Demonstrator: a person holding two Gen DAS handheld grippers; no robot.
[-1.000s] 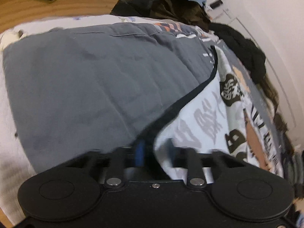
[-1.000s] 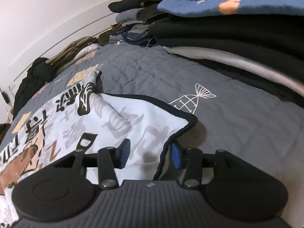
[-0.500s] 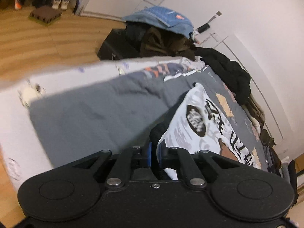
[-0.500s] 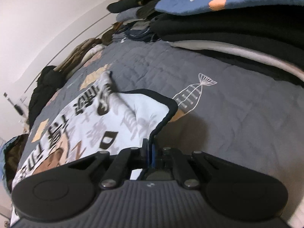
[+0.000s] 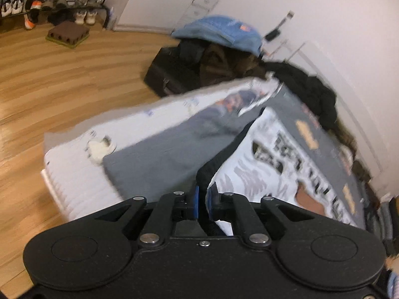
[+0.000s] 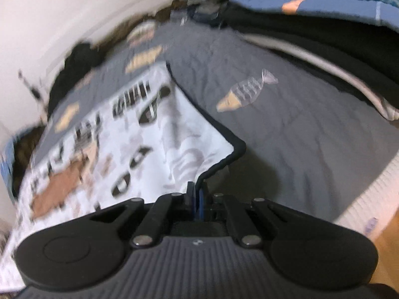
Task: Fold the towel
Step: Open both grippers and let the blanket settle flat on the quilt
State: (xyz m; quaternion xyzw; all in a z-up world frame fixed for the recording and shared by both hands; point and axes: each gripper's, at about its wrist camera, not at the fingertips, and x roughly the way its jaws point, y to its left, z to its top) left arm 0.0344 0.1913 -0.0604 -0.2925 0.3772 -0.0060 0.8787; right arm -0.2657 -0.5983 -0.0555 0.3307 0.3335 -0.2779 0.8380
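The towel (image 5: pixel 269 164) is white with a black border and black, grey and tan printed shapes. It lies spread over the grey quilt (image 5: pixel 159 159) on the bed. My left gripper (image 5: pixel 202 199) is shut on the towel's black-edged near corner, which hangs lifted off the quilt. In the right wrist view the towel (image 6: pixel 139 144) stretches away to the left, and my right gripper (image 6: pixel 195 196) is shut on its other near corner beside the black border. Both views are blurred by motion.
A pile of dark clothes under a blue cap (image 5: pixel 219 32) stands past the bed's far end. Folded blankets (image 6: pixel 324 20) are stacked along the right of the quilt (image 6: pixel 286 124). Wooden floor (image 5: pixel 49 79) and a shoe rack (image 5: pixel 49 7) lie to the left.
Both grippers went from open around the towel's near corners to shut on them. Both have since risen, lifting the corners off the quilt.
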